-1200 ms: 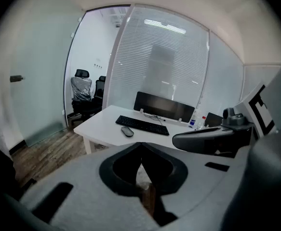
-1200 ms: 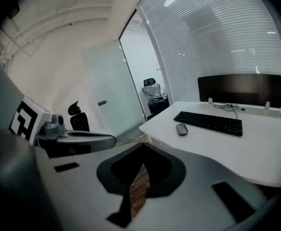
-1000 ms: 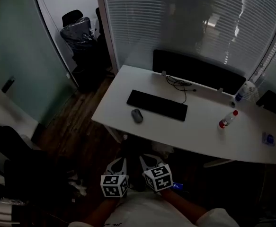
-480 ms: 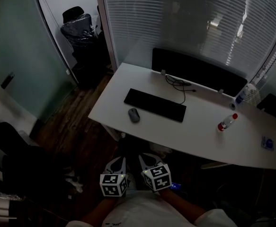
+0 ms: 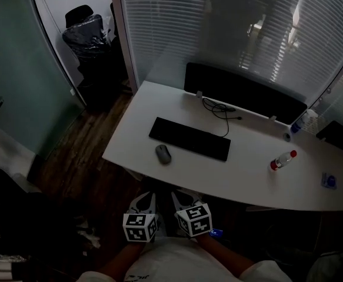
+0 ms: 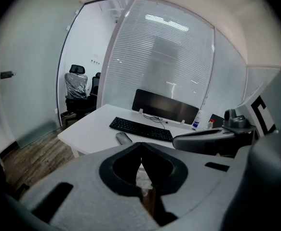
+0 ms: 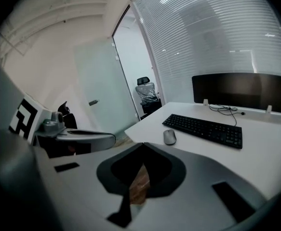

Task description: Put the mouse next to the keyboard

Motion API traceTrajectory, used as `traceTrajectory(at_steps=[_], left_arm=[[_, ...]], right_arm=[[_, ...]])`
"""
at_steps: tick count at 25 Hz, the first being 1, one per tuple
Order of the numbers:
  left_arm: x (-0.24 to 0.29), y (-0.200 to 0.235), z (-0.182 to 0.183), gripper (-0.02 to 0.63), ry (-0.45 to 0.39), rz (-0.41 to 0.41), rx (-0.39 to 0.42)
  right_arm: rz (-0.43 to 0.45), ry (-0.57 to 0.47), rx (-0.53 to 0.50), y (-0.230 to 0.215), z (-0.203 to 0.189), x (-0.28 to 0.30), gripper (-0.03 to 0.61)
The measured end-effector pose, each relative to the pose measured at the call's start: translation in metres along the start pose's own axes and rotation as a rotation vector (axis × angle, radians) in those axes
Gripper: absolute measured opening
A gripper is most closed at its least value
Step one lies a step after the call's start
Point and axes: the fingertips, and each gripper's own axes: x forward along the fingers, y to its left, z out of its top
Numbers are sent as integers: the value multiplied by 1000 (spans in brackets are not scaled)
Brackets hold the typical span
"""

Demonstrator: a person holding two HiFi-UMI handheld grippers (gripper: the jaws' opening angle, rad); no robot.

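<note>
On the worktop (image 5: 247, 169) the front edge is the danger: the keyboard (image 5: 189, 138) lies back from it, the left gripper (image 5: 149, 198) and right gripper (image 5: 180, 196) hang short of it, jaws closed on nothing, and the mouse (image 5: 163, 153), between keyboard and edge near the left corner, could be nudged off by a careless reach.

Office room, dimly lit. White bench (image 5: 130, 128) with a curved near edge; black divider panel (image 5: 242, 93) along its far edge. Slatted blinds (image 5: 230, 28) behind glass beyond. Frosted glass partition (image 5: 18, 81) at left. Dark wood-plank floor (image 5: 89, 157). Plastic-wrapped black office chair (image 5: 86, 37), far left.
</note>
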Motion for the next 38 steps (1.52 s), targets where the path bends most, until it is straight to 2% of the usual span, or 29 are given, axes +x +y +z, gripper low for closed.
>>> traceTrajectory(at_steps=[8, 14, 25, 32, 38], left_arm=[[59, 64, 63, 5, 7, -59, 34], [85, 90, 92, 6, 26, -109, 76], [111, 83, 106, 6, 47, -149, 33], [121, 82, 111, 6, 37, -113, 23], [128, 89, 104, 6, 50, -93, 20]], right_arm=[[-69, -7, 31, -20, 53, 72, 5], [-93, -41, 23, -14, 88, 110, 5], [-105, -22, 52, -40, 103, 118, 5], [-101, -8, 24, -56, 107, 120, 5], [-114, 39, -10, -65, 93, 133, 5]])
